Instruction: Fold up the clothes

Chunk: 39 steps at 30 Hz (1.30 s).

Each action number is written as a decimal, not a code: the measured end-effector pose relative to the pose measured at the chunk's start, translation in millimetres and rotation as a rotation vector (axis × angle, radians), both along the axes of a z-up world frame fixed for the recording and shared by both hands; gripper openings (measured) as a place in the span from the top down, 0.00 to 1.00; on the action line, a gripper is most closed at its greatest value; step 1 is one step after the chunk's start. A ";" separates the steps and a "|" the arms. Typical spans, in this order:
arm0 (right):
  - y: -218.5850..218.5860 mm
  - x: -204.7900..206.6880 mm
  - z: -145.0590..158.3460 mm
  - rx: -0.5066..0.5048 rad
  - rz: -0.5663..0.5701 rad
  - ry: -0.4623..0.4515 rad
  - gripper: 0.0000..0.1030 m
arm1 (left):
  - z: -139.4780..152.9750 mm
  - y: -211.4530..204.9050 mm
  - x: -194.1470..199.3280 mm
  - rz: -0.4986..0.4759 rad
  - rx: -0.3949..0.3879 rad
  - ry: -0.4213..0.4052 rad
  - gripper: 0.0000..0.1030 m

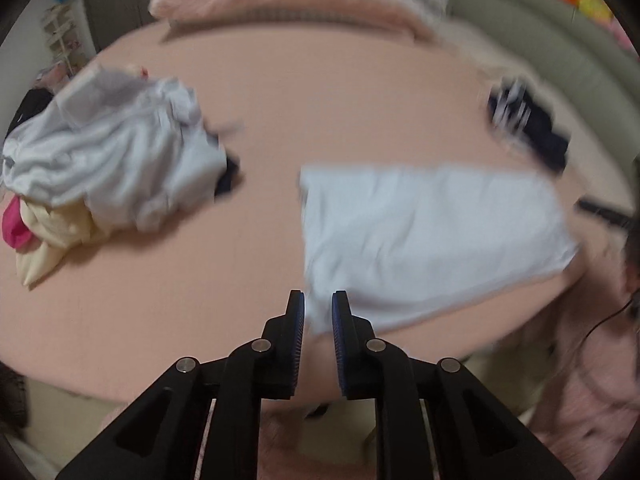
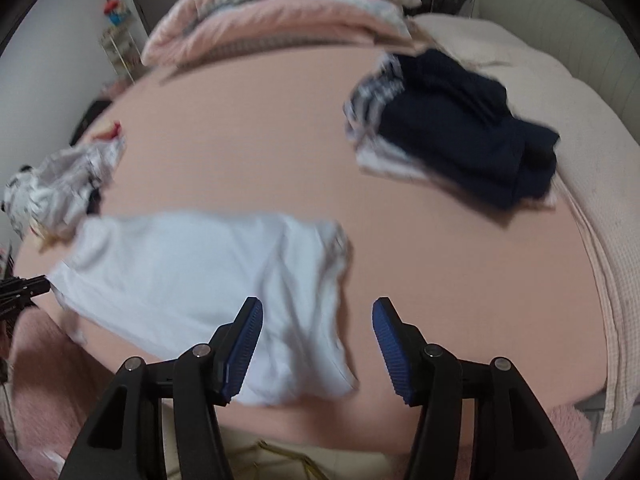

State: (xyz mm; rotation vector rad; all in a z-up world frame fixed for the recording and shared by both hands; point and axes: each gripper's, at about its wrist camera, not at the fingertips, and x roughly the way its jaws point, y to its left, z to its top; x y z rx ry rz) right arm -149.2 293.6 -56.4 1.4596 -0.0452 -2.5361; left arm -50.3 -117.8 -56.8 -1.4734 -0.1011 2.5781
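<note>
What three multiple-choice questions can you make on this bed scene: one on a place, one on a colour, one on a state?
1. In the right wrist view, where is the dark folded stack relative to the pale garment?
A. On top of it
B. Farther away and to the right, apart from it
C. Under it

2. What colour is the sheet?
A. Green
B. Black
C. Pink

3. How is the right claw?
A. Open
B. Shut on the stack
C. Shut on nothing

Answers:
1 B: bare sheet separates them.
2 C: the surface under the clothes is pink.
3 A: a wide gap shows between its blue pads.
</note>
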 end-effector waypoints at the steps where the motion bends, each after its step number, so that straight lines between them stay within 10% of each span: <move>1: -8.0 -5.1 -1.6 0.015 0.019 -0.004 0.45 | 5.0 -0.9 -2.4 0.001 0.031 0.018 0.88; 9: -50.6 -13.8 -43.5 0.122 0.136 -0.087 0.45 | -40.3 16.8 -59.3 -0.039 0.011 -0.102 0.88; 14: -25.7 -12.1 -42.3 0.125 0.156 -0.130 0.45 | -61.3 -9.5 -71.7 0.156 -0.279 -0.158 0.85; 18: 12.2 -13.8 -21.6 0.116 0.096 -0.076 0.45 | -32.7 -11.5 -65.9 0.120 -0.065 -0.059 0.86; 24: 8.5 -44.0 -19.6 -0.004 0.001 -0.041 0.45 | -41.6 54.2 -86.2 -0.137 0.052 -0.066 0.83; 29: -2.7 -67.4 -62.3 0.077 -0.008 -0.130 0.45 | -77.9 49.6 -108.1 -0.080 -0.114 -0.125 0.70; 32: 21.6 -70.0 -67.1 0.029 -0.083 -0.112 0.45 | -75.9 21.3 -112.9 0.037 -0.102 -0.125 0.70; 37: 45.2 -78.7 -47.0 -0.086 -0.202 -0.046 0.45 | -49.3 -8.0 -111.9 0.120 0.135 -0.056 0.70; 39: 43.3 -74.5 -32.5 -0.117 -0.213 0.013 0.42 | -52.7 9.7 -113.2 0.061 0.028 -0.068 0.70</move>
